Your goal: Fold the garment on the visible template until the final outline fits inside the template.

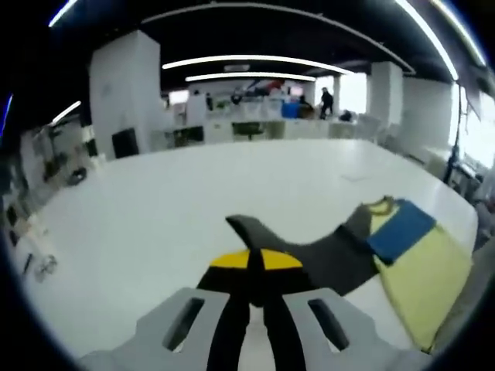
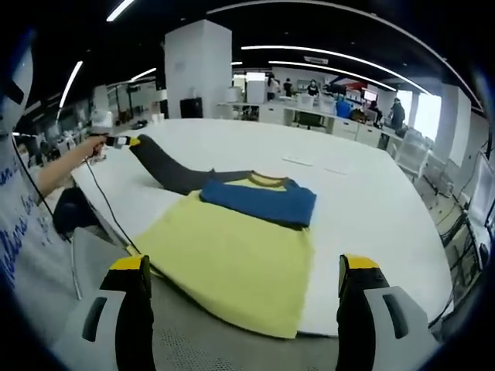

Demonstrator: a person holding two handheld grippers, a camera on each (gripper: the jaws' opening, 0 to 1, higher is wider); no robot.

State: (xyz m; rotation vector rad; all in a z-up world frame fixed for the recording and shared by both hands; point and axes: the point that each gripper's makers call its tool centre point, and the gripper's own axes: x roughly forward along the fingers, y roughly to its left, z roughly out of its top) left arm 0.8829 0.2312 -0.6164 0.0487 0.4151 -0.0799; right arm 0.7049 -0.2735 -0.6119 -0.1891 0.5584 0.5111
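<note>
- Left gripper [image 1: 256, 267] has its jaws pinched on the dark sleeve [image 1: 309, 251] of the shirt [image 2: 240, 255].
- Right gripper [image 2: 244, 290] hovers with jaws wide above the white table [image 2: 371, 193].

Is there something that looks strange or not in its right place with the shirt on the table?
One dark sleeve is pulled straight out to the side, held in the shut left gripper. The blue part lies folded across the yellow body, whose lower edge hangs over the table edge. Nothing looks torn or spilled.
</note>
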